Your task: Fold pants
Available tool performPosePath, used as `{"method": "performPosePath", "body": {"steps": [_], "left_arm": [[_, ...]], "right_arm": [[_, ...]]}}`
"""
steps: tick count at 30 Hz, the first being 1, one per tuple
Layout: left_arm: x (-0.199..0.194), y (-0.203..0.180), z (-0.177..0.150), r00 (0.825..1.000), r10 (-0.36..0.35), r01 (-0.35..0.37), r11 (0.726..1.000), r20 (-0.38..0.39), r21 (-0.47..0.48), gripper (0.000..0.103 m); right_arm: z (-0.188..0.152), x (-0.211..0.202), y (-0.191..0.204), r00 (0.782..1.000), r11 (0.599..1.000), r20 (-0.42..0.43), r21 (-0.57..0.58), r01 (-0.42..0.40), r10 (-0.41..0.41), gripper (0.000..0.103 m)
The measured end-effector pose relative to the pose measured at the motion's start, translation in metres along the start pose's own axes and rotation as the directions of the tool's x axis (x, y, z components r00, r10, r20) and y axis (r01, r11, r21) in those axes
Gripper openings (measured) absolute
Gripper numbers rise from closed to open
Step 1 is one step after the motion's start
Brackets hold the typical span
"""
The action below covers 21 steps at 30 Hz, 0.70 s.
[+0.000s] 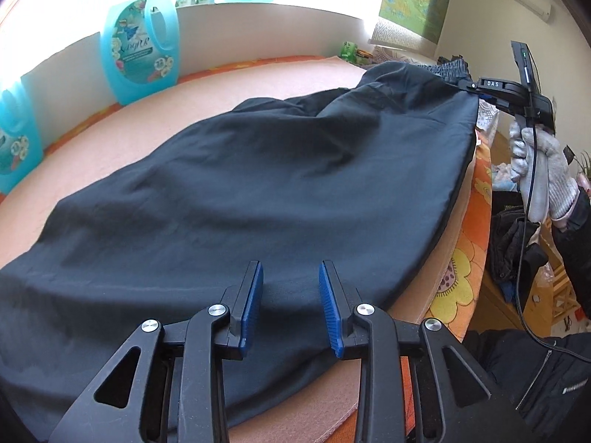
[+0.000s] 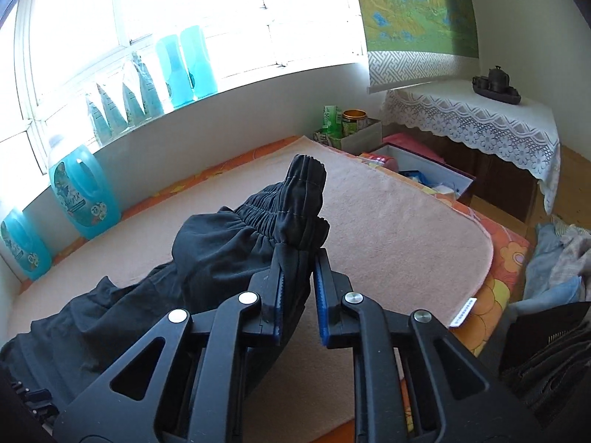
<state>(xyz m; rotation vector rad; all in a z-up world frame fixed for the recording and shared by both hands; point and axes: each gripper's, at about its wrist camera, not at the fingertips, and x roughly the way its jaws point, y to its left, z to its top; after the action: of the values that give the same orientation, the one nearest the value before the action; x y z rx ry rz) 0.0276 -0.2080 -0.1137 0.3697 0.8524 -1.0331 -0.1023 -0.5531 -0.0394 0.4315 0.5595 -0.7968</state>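
Dark navy pants (image 1: 258, 192) lie spread on a peach towel (image 1: 155, 125), legs toward the camera, elastic waistband (image 1: 448, 66) at the far right. My left gripper (image 1: 291, 284) is open, its blue pads just above the leg end of the pants, holding nothing. My right gripper (image 1: 469, 86) is shut on the waistband and lifts that corner off the towel. In the right wrist view the right gripper (image 2: 298, 277) pinches the bunched waistband (image 2: 295, 199), and the pants (image 2: 147, 295) trail down to the left.
Blue detergent bottles (image 1: 138, 51) stand along the wall at the back left. A box with cans (image 2: 347, 129) sits at the towel's far end. The orange flowered cover (image 1: 458, 277) marks the right edge, with clothes (image 2: 554, 258) beyond it.
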Motion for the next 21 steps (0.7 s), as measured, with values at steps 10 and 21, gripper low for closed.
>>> {"method": "performPosePath", "body": {"steps": [10, 21], "left_arm": [[0.001, -0.007, -0.006, 0.999, -0.021, 0.021, 1.000, -0.028, 0.015, 0.030], [-0.041, 0.027, -0.023, 0.995, 0.088, -0.081, 0.990, 0.052, -0.119, 0.030]], "right_arm": [[-0.018, 0.022, -0.034, 0.987, 1.000, -0.159, 0.024, -0.005, 0.008, 0.022], [0.024, -0.038, 0.019, 0.996, 0.985, -0.003, -0.148, -0.085, 0.085, 0.037]]}}
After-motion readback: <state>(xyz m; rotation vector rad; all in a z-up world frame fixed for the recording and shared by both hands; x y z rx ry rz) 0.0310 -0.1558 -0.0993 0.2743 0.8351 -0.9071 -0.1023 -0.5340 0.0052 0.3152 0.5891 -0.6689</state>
